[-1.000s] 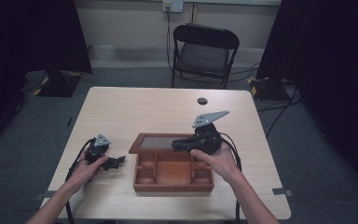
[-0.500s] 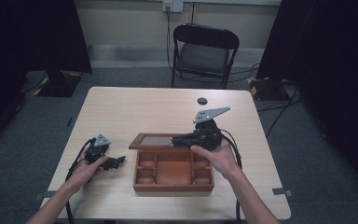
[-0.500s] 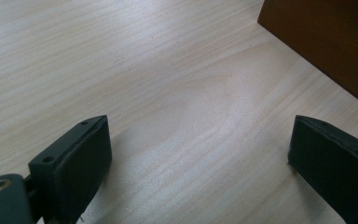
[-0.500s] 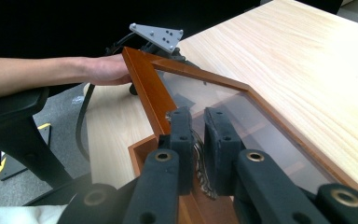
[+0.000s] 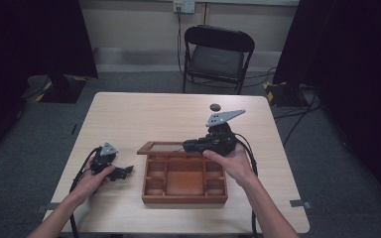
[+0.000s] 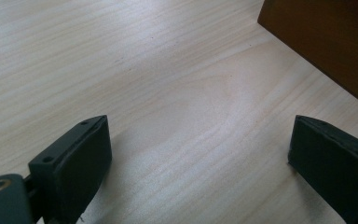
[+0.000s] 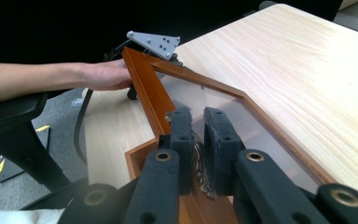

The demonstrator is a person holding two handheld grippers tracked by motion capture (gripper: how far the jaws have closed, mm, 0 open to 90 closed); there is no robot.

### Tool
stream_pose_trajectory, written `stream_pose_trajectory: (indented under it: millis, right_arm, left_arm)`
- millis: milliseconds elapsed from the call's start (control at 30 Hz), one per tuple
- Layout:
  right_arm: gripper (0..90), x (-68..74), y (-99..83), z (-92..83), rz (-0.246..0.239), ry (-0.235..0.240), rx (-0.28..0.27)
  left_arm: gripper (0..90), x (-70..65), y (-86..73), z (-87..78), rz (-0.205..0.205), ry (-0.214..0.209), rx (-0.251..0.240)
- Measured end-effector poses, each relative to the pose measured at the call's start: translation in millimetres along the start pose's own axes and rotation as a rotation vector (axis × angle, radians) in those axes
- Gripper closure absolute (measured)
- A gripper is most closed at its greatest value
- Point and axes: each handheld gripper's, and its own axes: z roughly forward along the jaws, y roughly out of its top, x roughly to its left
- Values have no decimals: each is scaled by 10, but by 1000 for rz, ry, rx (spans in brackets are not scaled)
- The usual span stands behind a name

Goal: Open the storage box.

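While clamped by hand-held gripper (image 7: 196, 122): lid (image 7: 223, 100).

Table (image 5: 144, 116): pale wood grain, rectangular — set on a grey floor.
Small dark disc (image 5: 215, 106): lies on the table near its far edge, well apart from everything else on it.
Folding chair (image 5: 218, 57): black, stands beyond the table's far side, its seat facing the table.
Wall outlet (image 5: 184, 5): on the back wall, a cord hanging from it behind the chair.
Dark curtains (image 5: 30, 39): hang at the left and right of the room.
Cables (image 5: 297, 109): trail over the floor at the right — beside yellow-and-black striped tape.
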Motion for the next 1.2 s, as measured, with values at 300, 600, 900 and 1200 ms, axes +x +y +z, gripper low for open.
stream_pose_trajectory:
  millis: [300, 600, 900, 1200]
  right_arm:
    - [829, -38, 53, -9, 1, -5, -9]
    - [828, -65, 87, -11, 9, 3, 0]
    - [828, -82, 111, -13, 12, 0, -1]
    - [828, -94, 122, -13, 21, 4, 2]
  left_arm:
    - [54, -2, 0, 0, -3, 1, 0]
    - [54, 1, 0, 0, 1, 2, 0]
    - [53, 2, 1, -1, 3, 1, 1]
    - [54, 2, 1, -1, 2, 1, 1]
